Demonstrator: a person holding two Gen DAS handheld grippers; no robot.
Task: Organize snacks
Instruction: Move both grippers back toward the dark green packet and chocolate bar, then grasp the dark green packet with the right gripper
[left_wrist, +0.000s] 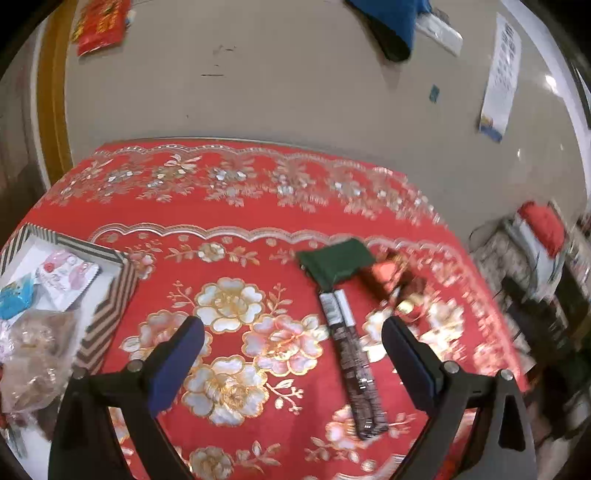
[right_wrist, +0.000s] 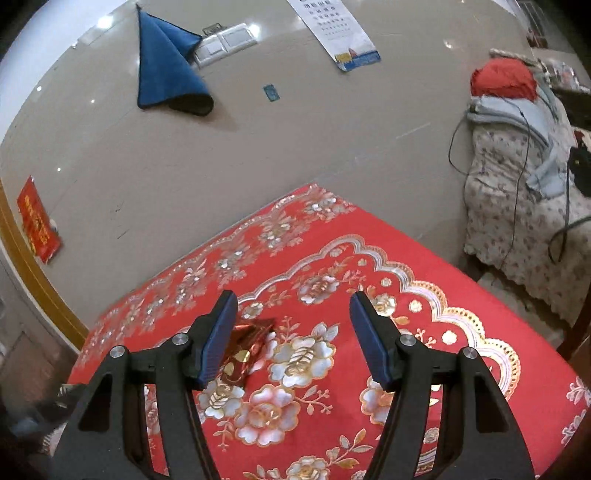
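On tabletop (left_wrist: 258, 177), box (left_wrist: 110, 291) at 9 o'clock collects snacks; left gripper (left_wrist: 291, 350) spread, empty, framing stick pack (left_wrist: 351, 354); right gripper (right_wrist: 291, 339) apart, empty, beside red wrapper (right_wrist: 247, 350).

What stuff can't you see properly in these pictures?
- Box, left wrist view: cut off by the picture's edge.
- Red foil snack, right wrist view: partly behind the right gripper; blurred in the left wrist view.
- Printing on the dark stick packs: too small.

wall (right_wrist: 295, 140): beige | blue cloth (right_wrist: 166, 70) hanging | floral-covered furniture (right_wrist: 517, 206) right
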